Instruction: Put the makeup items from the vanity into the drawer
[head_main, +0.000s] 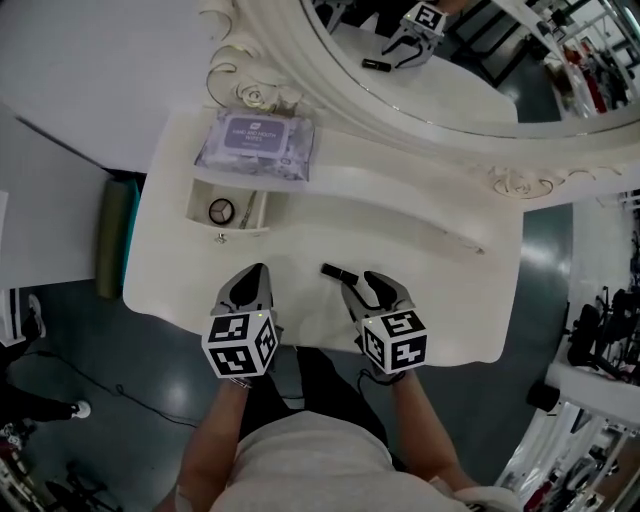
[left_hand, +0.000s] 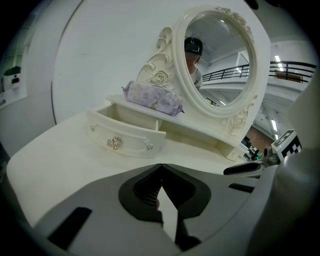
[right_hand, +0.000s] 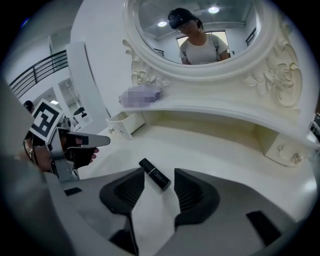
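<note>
Black lipstick (right_hand: 154, 174) lies flat, slanting between right tool's (right_hand: 159, 171) parted jaws.

A flat lilac plastic pack of wipes with a white label (head_main: 255, 145) lies label up, just in front of the foot of a large oval mirror in a carved cream frame (head_main: 420, 122). On the glossy dark grey floor (head_main: 90, 340) stands a dull green upright thing (head_main: 113, 235) of unclear kind. Nearer the corner is a person's white shoe (head_main: 80, 408). Behind the mirror rises a plain white wall (left_hand: 90, 60), and off to the side runs a black balcony railing (left_hand: 295, 66).
</note>
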